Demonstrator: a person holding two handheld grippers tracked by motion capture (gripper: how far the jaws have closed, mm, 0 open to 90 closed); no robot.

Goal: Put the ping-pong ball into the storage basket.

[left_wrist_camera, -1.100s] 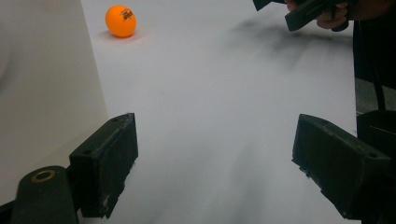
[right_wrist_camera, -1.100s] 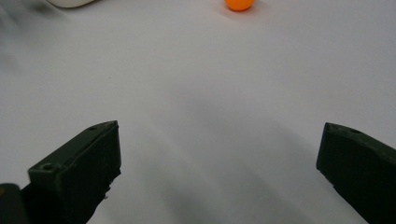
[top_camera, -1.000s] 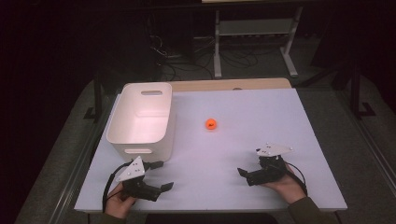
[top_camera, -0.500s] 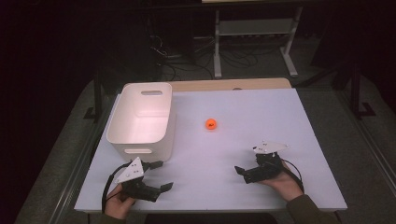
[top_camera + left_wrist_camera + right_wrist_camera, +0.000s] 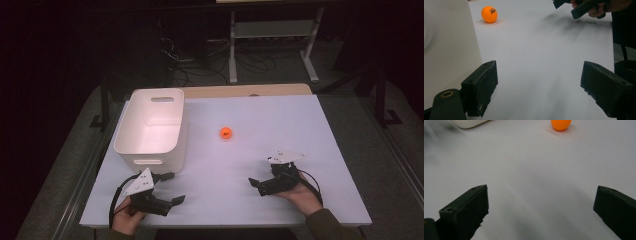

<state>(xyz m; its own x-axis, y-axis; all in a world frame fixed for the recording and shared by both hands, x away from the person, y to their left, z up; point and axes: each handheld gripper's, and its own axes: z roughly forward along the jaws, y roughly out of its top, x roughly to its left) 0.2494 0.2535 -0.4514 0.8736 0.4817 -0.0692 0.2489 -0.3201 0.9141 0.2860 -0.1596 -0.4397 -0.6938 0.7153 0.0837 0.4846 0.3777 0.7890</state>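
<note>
An orange ball (image 5: 226,133) lies on the white table (image 5: 300,130), right of a white bin (image 5: 150,127). My left gripper (image 5: 174,188) is open near the front edge, just in front of the bin, with nothing between its fingers. In the left gripper view the gripper (image 5: 541,85) stands wide open, the ball (image 5: 489,14) far ahead at the left and the bin wall (image 5: 449,45) alongside. My right gripper (image 5: 260,174) is open at the front right, pointing left. In the right gripper view the gripper (image 5: 541,207) is empty and the ball (image 5: 560,123) sits ahead.
The bin's corner (image 5: 469,123) shows at the top left of the right gripper view. The other hand with its gripper (image 5: 584,6) appears at the top right of the left gripper view. Behind the table stands a metal rack (image 5: 272,35) with cables on a dark floor.
The right gripper has drifted a little to the left over the table. The left gripper, ball and bin have stayed put.
</note>
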